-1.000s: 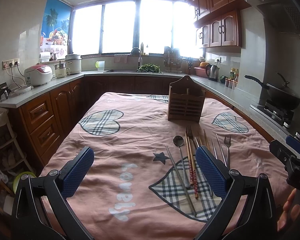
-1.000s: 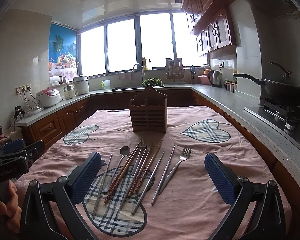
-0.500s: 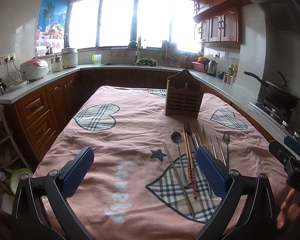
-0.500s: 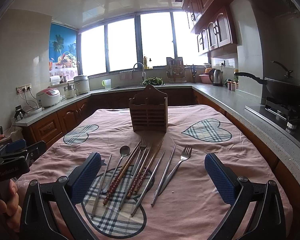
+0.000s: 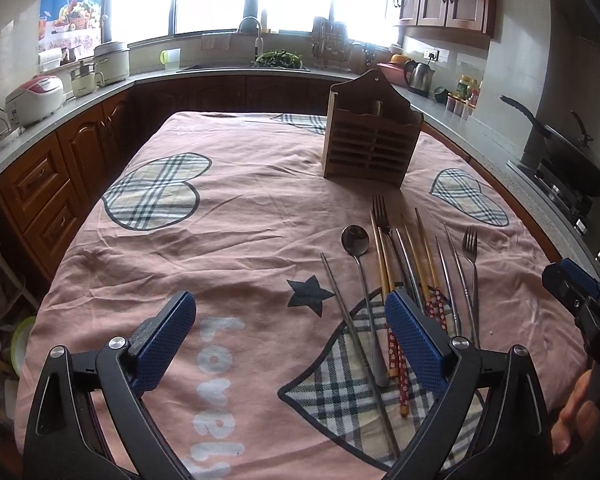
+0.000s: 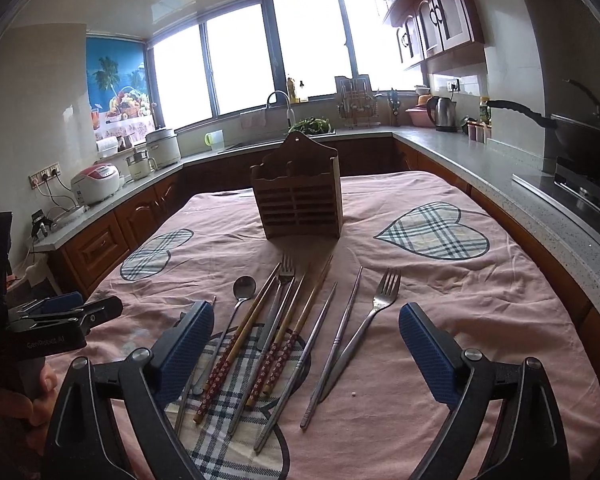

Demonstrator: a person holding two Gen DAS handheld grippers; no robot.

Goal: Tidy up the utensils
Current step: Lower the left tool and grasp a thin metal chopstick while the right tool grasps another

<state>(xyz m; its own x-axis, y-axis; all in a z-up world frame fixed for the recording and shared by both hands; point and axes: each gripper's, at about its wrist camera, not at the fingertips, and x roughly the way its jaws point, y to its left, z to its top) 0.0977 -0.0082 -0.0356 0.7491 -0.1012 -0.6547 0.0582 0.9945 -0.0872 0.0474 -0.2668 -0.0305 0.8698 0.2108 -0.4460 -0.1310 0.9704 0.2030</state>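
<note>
Table covered by pink cloth (image 6: 440, 292) with plaid hearts. Wooden utensil holder (image 6: 298, 204) stands upright mid-table. Nearer: spoon (image 6: 242, 292), forks (image 6: 380, 300), chopsticks (image 6: 296, 332) lying side by side.

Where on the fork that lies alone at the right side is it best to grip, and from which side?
Probably the thin handle of the fork, from above, pads across its width. It lies flat on the cloth, tines toward the wooden holder, with free space on its right. The right gripper, jaws closing and empty, is nearest.

Bright windows (image 6: 284, 52) light wooden cabinets (image 6: 428, 24) and grey counters (image 6: 472, 160).
</note>
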